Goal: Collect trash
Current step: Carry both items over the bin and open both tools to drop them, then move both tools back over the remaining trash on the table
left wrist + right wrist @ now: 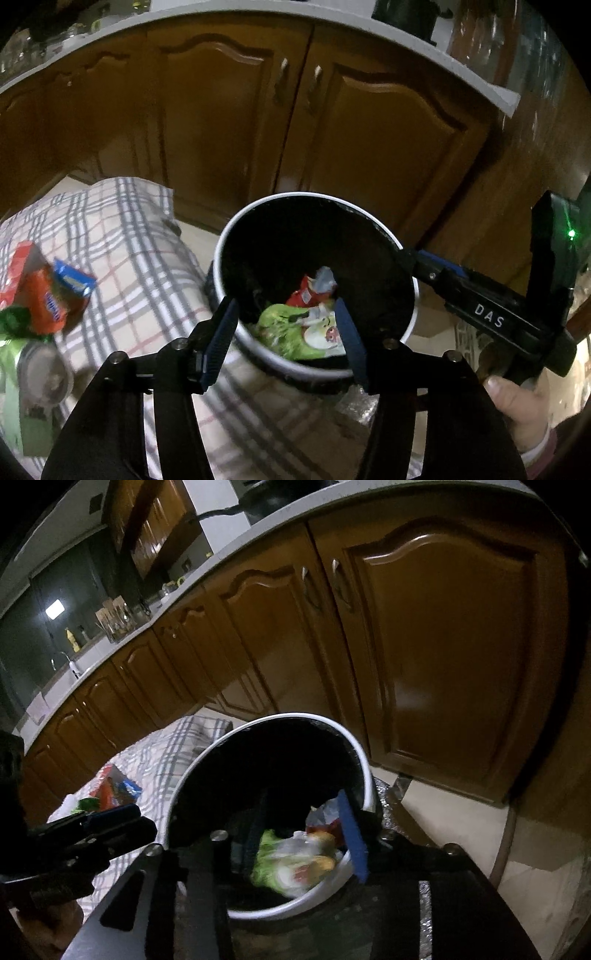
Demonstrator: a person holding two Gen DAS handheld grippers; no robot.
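Observation:
A round bin [258,347] with a white rim and black liner stands beside a checked cloth; a green wrapper [284,328] and a red wrapper [304,293] lie inside it. My left gripper [285,306] hovers over the near rim, open, with nothing between its blue pads. My right gripper [406,256] reaches the bin's right rim from the side. In the right wrist view the right gripper [301,801] is open above the bin [364,760], and the green and white wrapper [288,864] shows blurred below it. The left gripper [122,818] shows at the left.
More litter lies on the checked cloth [147,240]: an orange-red wrapper [44,295], a blue packet [75,280] and green packaging [14,369]. Brown cabinet doors [221,129] under a pale countertop stand behind the bin. A hand [517,410] holds the right gripper. Pale floor tiles [443,827] lie to the right.

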